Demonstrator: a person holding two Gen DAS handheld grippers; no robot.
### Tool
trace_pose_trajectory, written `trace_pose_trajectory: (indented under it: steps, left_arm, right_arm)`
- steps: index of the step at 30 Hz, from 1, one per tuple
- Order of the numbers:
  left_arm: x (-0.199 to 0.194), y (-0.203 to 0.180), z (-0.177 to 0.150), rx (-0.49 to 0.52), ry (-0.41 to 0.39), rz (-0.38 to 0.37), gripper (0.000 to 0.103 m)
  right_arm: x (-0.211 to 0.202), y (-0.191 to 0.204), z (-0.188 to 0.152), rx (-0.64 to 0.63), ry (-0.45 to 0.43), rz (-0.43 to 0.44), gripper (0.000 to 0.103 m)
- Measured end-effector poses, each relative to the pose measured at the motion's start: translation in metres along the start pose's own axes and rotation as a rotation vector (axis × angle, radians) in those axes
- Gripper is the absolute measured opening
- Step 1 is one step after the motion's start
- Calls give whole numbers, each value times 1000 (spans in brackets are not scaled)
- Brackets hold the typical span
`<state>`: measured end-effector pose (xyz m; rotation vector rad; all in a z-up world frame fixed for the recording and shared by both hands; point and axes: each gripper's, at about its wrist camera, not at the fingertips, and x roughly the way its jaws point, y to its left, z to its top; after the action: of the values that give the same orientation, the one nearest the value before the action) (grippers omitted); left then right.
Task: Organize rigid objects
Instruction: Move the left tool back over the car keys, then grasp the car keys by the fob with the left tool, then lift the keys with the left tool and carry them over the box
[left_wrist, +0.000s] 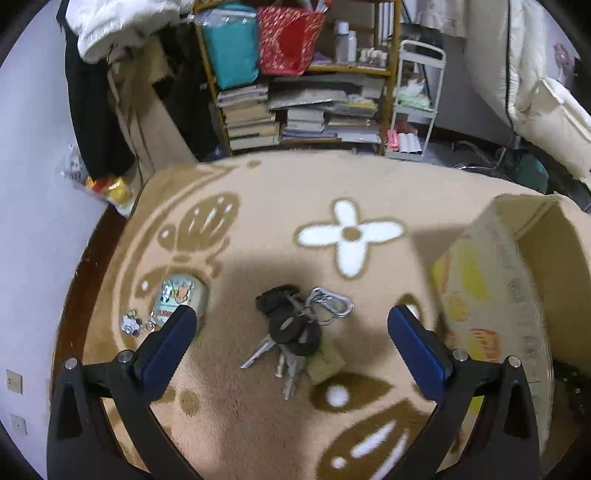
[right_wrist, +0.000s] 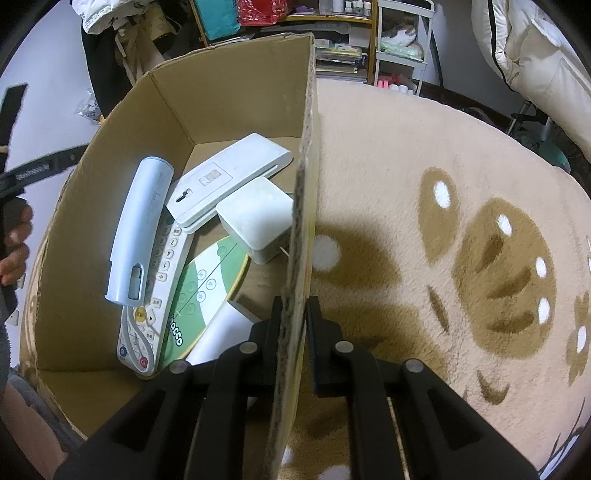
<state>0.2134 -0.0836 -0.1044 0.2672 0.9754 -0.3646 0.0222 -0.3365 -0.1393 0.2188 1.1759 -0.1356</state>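
- Beige plush rug (left_wrist: 369, 184) with brown butterflies and a white flower fills the ground ahead of the left gripper (left_wrist: 291, 326), whose blue-padded fingers (left_wrist: 168, 343) are spread wide apart with nothing between them.
- Right in the gap between those fingers, just ahead of the tips, lies a bunch of keys (left_wrist: 291, 332): black key heads, silver blades pointing back toward the gripper, and a silver carabiner (left_wrist: 330, 301) on the far right side of the bunch.
- Just beyond the left finger's tip sits a small printed tin (left_wrist: 179, 295), partly hidden by that finger, with a little paw-shaped charm (left_wrist: 131, 324) further to the left.
- Off to the right of the left gripper stands a cardboard box (left_wrist: 491, 295), its printed outer wall facing in.
- Over on the other camera, the right gripper (right_wrist: 293, 314) is clamped onto that cardboard box (right_wrist: 221, 99), one black finger inside the near wall and one outside, pinching the corrugated edge.
- Inside the box, left of the pinched wall: a pale blue cylinder (right_wrist: 138, 229) lying over a white remote control (right_wrist: 159, 295), a flat white device (right_wrist: 229, 177), a white cube (right_wrist: 255, 218) close against the pinched wall, and a green-and-white oval board (right_wrist: 207, 284).
- To the right of the right gripper, only rug.
- At the far left edge, a person's hand (right_wrist: 14, 243) is wrapped around a dark handle.
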Motion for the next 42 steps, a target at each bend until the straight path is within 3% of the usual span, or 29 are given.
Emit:
trace_pose_trajectory:
  steps: [16, 21, 24, 26, 29, 33, 42]
  left_arm:
    - [60, 6, -14, -31, 106, -39, 102]
    - [67, 5, -18, -37, 101, -32, 98]
    - [66, 3, -17, -26, 87, -44, 81]
    - [64, 2, -16, -20, 78, -44, 60]
    - [62, 4, -14, -53, 86, -68, 37]
    - [57, 5, -15, -37, 91, -96, 30]
    - [41, 5, -18, -12, 77, -65, 24]
  right_arm:
    - [1, -4, 0, 1, 3, 6, 11]
    - [2, -5, 0, 2, 5, 8, 11]
    - [2, -5, 0, 1, 4, 7, 11]
    - [2, -5, 0, 2, 4, 8, 11]
    - [2, -5, -1, 1, 4, 7, 11]
    - [2, -5, -1, 0, 3, 6, 11]
    - [2, -5, -1, -1, -1, 5, 11]
